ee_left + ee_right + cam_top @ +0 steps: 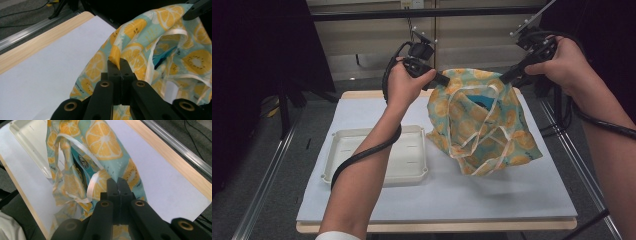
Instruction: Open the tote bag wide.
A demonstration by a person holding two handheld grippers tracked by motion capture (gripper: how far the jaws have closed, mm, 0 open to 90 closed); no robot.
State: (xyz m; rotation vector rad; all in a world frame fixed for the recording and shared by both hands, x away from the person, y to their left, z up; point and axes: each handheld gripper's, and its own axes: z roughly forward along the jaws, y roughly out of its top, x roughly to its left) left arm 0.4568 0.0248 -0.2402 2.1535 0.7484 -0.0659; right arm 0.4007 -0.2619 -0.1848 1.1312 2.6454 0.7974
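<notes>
A teal cloth bag printed with orange slices, with white ribbon handles, hangs stretched between both grippers over the right half of the table, its bottom resting on the mat. My left gripper is shut on the bag's top left rim, with a yellow fold of the bag pinched at the tips of the left gripper. My right gripper is shut on the top right rim, where the bag hangs below the right gripper. A blue packet shows inside the bag's mouth.
A shallow white tray lies on the white mat to the left of the bag. The mat covers a wooden table with metal rails along both sides. Dark stands and cables are behind the table's far edge.
</notes>
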